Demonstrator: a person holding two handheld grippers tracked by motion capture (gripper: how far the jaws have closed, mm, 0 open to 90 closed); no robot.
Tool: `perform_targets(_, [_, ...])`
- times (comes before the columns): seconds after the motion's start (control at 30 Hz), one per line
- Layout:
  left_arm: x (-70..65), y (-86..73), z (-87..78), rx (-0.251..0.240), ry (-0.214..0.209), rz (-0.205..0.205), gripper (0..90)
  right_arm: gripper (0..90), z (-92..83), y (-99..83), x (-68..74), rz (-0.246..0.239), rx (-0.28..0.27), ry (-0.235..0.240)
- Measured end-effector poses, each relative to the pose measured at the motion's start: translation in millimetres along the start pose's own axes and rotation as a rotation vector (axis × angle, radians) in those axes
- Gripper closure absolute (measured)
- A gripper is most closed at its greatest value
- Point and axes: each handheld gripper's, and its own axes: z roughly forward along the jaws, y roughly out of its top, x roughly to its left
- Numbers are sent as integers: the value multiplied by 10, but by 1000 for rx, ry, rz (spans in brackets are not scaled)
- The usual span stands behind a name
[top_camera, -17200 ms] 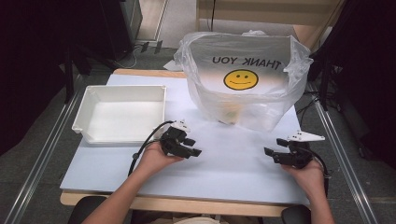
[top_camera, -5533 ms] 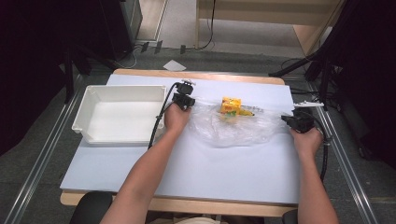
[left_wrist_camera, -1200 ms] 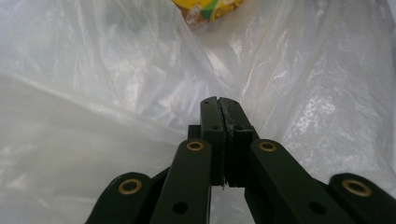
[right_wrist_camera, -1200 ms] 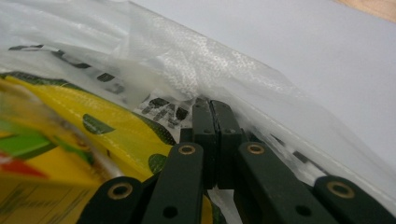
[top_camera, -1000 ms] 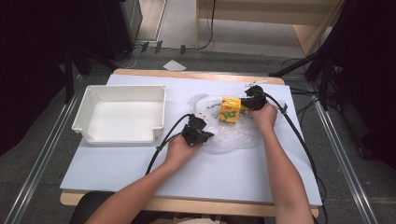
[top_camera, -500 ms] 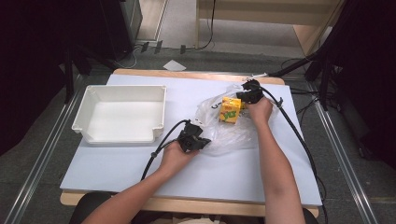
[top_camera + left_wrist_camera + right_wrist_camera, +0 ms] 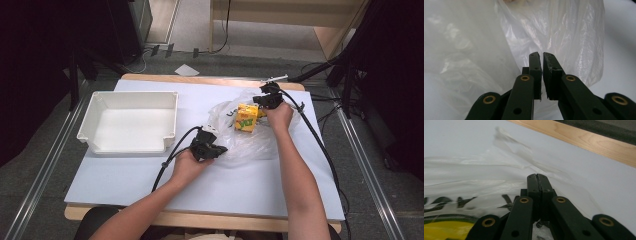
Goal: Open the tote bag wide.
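High view: bright, even overhead light on the pale blue-white tabletop (image 7: 125,200); left and right frame edges drop to near black. Soft, weak shadows under the forearms. Frame is slightly soft and low in detail. Left gripper view: clear crinkled plastic bag (image 7: 564,32) shows white glare streaks, upper left is blown out and blurred. Right gripper view: black jaws at bottom fairly sharp, background film and light wooden table edge (image 7: 584,140) out of focus.

glossy clear plastic bag (image 7: 250,142), matt white tray (image 7: 129,125)
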Motion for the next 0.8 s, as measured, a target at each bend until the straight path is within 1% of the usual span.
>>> perform_targets(0.1, [16,57,-37,-14,-2,2,842,900,-96,8,58,-33,-5,16])
perform_targets(0.13, [26,78,-50,-20,-4,1,834,900,-130,7,81,-53,-9,15])
perform_targets(0.2, [51,129,-85,-34,-11,-10,816,900,-197,4,119,-79,-14,18])
perform_targets(0.27, [67,170,-120,-47,-13,-14,803,900,-258,-2,145,-91,-19,26])
perform_targets(0.3, [81,198,-147,-53,-18,-11,800,900,-294,-7,157,-92,-24,26])
perform_targets(0.4, [97,252,-189,-61,-17,-11,791,893,-386,-18,154,-56,-30,49])
perform_targets(0.53, [123,328,-231,-55,-36,0,749,872,-514,-68,165,-49,-50,68])
perform_targets(0.6, [131,367,-256,-53,-45,6,734,872,-587,-96,176,-53,-62,70])
perform_targets(0.67, [141,404,-277,-65,-45,10,723,872,-650,-124,183,-58,-62,68])
perform_targets(0.8, [173,461,-313,-68,-52,13,696,872,-783,-230,212,-57,-77,70])
